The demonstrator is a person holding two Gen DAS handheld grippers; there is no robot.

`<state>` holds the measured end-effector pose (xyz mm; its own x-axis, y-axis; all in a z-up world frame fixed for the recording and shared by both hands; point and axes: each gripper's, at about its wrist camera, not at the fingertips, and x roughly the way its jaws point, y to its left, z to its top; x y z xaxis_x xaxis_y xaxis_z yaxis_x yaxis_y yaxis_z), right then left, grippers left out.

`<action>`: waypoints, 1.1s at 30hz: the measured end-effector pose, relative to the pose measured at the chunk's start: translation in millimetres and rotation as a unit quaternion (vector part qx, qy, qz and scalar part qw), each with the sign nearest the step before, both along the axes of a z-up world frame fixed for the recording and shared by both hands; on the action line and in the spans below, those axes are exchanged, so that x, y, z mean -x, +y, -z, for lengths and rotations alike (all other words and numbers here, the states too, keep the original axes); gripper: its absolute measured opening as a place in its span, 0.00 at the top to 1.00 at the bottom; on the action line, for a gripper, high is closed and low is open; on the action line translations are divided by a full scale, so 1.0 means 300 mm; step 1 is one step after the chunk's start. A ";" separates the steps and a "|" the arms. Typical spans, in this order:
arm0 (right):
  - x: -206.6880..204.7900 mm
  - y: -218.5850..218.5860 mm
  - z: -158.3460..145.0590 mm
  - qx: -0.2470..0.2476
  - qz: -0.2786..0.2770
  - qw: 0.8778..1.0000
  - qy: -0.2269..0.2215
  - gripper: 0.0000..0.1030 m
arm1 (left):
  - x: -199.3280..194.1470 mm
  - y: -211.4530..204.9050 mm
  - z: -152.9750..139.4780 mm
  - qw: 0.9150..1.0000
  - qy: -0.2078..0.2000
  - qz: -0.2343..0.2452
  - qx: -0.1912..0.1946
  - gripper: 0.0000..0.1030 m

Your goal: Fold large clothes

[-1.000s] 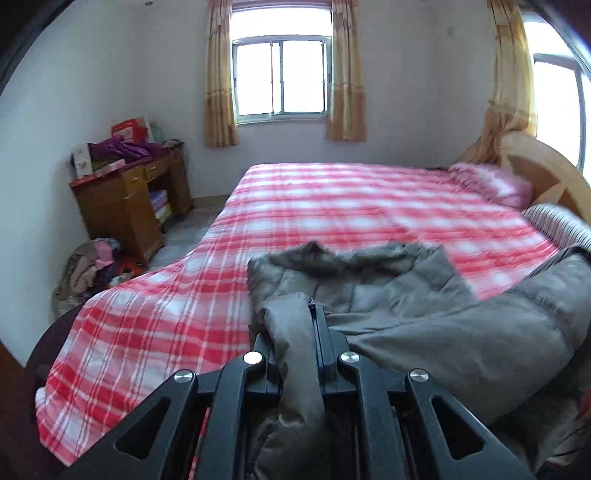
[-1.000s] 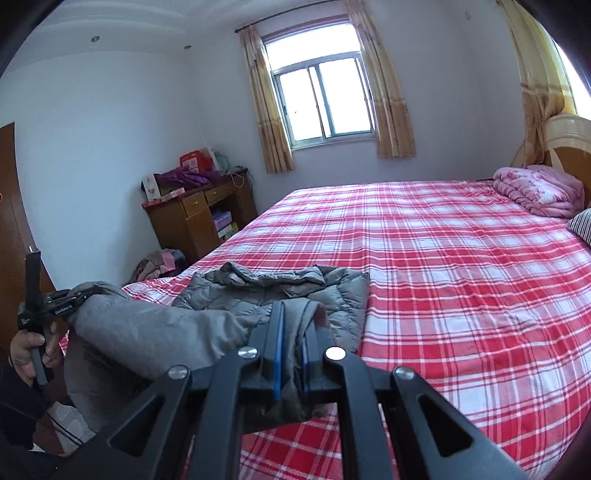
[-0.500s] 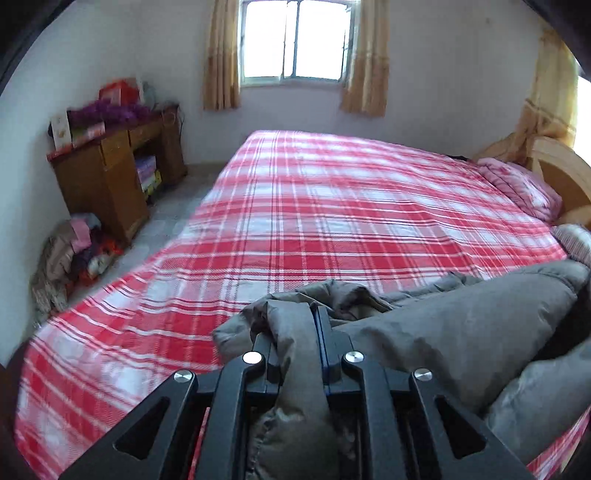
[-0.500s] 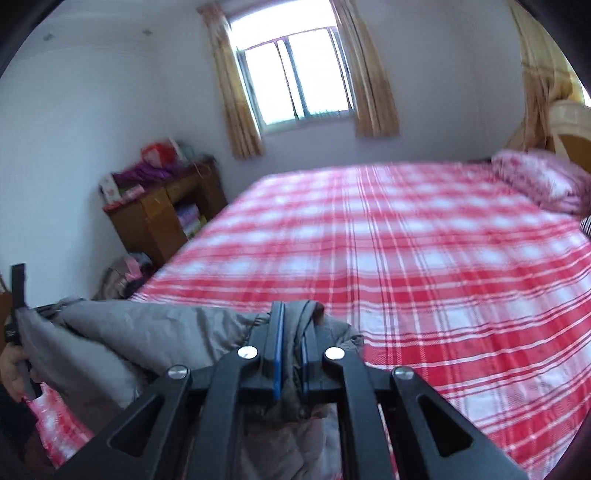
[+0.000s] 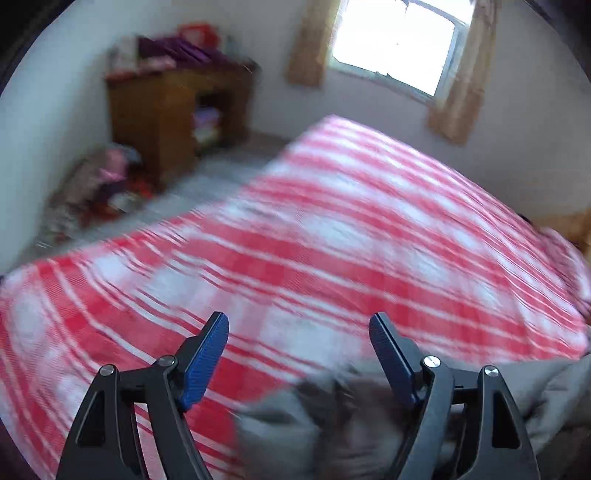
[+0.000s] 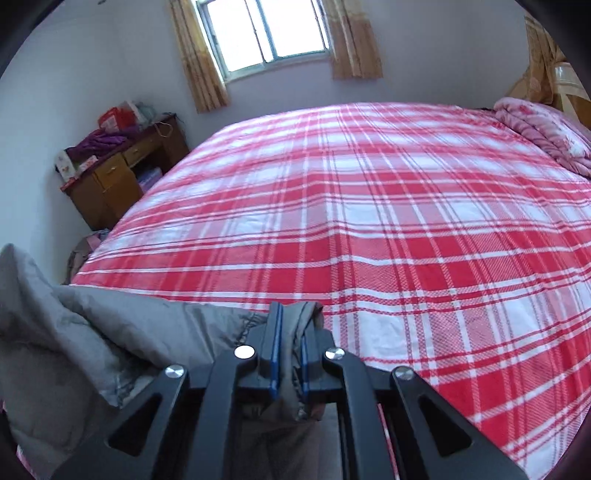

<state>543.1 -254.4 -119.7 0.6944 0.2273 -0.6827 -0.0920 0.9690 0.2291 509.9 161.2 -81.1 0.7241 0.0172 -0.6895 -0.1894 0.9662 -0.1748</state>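
A grey padded jacket point(image 6: 110, 332) lies bunched at the near edge of the bed with the red-and-white plaid cover point(image 6: 369, 221). My right gripper point(image 6: 290, 350) is shut on a fold of the jacket's edge. In the blurred left wrist view the jacket point(image 5: 314, 424) lies low between and below the fingers. My left gripper point(image 5: 299, 332) has its jaws opening wide, and its blue pads point(image 5: 207, 354) press on nothing.
A wooden desk point(image 6: 122, 177) piled with boxes and purple cloth stands by the left wall. Clothes lie heaped on the floor point(image 5: 99, 184) beside it. A pink folded quilt point(image 6: 543, 133) sits at the headboard end. A curtained window point(image 6: 266, 33) is on the far wall.
My left gripper has let go of the jacket and opened wide. Both grippers have sunk toward the bed's near edge, pulling the jacket back. The right gripper keeps its grip.
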 end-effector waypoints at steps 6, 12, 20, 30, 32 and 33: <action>-0.057 -0.025 -0.023 0.012 0.054 0.998 -0.014 0.20 | 0.115 0.024 -0.148 0.989 -0.065 -0.120 -0.053 0.23; 0.035 0.057 -0.183 0.056 0.090 0.992 -0.063 0.20 | 0.307 -0.216 -0.268 0.966 -0.152 -0.146 -0.151 0.07; 0.133 0.443 -0.129 0.100 -0.035 0.991 -0.083 0.19 | 0.249 -0.660 -0.064 0.939 -0.151 0.003 -0.311 0.05; -0.028 0.237 0.092 0.134 0.060 0.989 -0.014 0.19 | -0.027 -0.366 0.215 0.965 0.041 -0.098 -0.241 0.03; -0.040 0.215 0.107 0.134 0.072 0.988 -0.016 0.19 | -0.040 -0.375 0.221 0.964 0.044 -0.095 -0.245 0.02; -0.048 0.202 0.118 0.133 0.077 0.988 -0.013 0.19 | -0.045 -0.389 0.226 0.962 0.048 -0.095 -0.251 0.01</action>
<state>557.4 -193.8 -155.0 0.7242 -0.0675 -0.6863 0.0582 0.9976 -0.0367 523.3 44.7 -148.9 0.6075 0.4924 -0.6233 -0.3637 0.8700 0.3328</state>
